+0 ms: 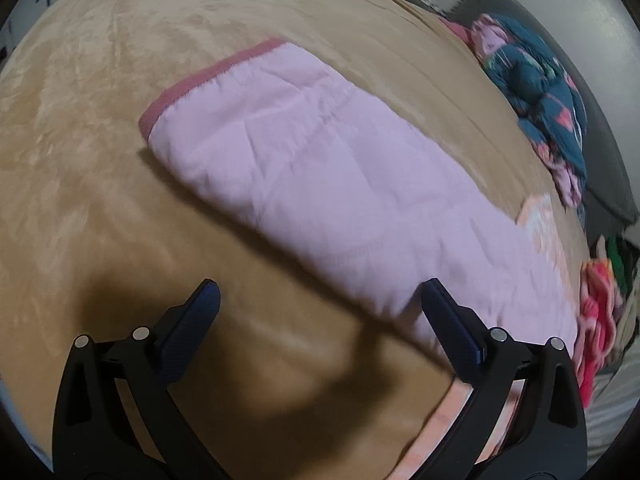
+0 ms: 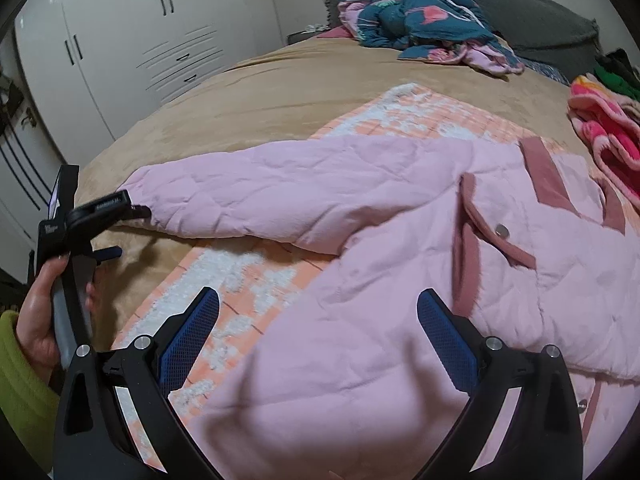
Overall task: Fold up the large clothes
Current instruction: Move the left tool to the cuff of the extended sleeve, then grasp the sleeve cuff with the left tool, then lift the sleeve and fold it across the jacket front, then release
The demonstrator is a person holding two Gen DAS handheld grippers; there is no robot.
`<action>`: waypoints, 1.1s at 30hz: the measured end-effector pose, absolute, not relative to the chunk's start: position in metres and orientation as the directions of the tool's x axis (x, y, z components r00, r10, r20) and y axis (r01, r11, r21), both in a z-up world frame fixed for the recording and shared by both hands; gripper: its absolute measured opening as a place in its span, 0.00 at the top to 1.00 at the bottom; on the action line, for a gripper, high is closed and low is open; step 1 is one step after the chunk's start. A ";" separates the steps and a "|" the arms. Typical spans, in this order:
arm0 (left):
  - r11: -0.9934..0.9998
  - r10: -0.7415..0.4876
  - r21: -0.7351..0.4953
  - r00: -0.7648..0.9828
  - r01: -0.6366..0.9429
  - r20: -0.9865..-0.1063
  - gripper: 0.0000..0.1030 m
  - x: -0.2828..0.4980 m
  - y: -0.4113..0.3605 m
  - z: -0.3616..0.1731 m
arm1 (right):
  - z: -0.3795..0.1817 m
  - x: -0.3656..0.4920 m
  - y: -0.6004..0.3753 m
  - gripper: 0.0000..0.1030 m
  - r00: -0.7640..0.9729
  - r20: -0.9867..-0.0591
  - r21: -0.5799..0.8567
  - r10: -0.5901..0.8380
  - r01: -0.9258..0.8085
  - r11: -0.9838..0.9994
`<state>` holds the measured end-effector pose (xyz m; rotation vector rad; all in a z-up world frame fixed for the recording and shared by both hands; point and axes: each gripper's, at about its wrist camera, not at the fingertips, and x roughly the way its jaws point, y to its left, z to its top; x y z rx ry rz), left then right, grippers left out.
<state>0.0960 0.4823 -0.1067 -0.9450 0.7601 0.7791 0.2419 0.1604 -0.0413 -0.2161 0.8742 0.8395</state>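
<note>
The tan bed cover [image 1: 100,140] fills the space under both your tools. On it the pink quilted jacket [image 2: 380,320] lies spread beneath your right gripper [image 2: 318,320], whose jaws stand wide apart, holding nothing. Its sleeve [image 1: 320,176] stretches out ahead of your left gripper [image 1: 320,312], also spread and empty. Beyond the sleeve lies a teal patterned garment [image 2: 420,20]. Your left hand [image 2: 44,308] grips the tool's handle.

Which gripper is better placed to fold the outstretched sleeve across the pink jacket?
Left. The left gripper is open at the sleeve cuff end, close enough to grasp. The right gripper is open over the pink jacket body, away from that cuff.
</note>
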 end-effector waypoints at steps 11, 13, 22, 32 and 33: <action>0.420 0.326 -0.382 0.530 -0.823 -0.783 0.85 0.109 0.501 -0.076 | -0.036 0.258 0.117 0.04 0.402 -0.737 0.186 0.544 -0.652 0.735; 0.445 0.334 -0.391 0.555 -0.805 -0.762 0.87 0.108 0.496 -0.064 | -0.034 0.258 0.111 0.04 0.408 -0.731 0.193 0.547 -0.645 0.740; 0.574 0.361 -0.375 0.636 -0.728 -0.682 0.89 0.116 0.453 -0.002 | -0.012 0.256 0.081 0.04 0.436 -0.694 0.227 0.573 -0.622 0.749; 0.692 0.353 -0.380 0.747 -0.613 -0.563 0.89 0.125 0.387 0.064 | 0.017 0.255 0.029 0.04 0.498 -0.644 0.259 0.581 -0.573 0.777; 0.699 0.348 -0.385 0.757 -0.602 -0.553 0.89 0.125 0.382 0.069 | 0.018 0.255 0.025 0.04 0.502 -0.640 0.259 0.581 -0.571 0.779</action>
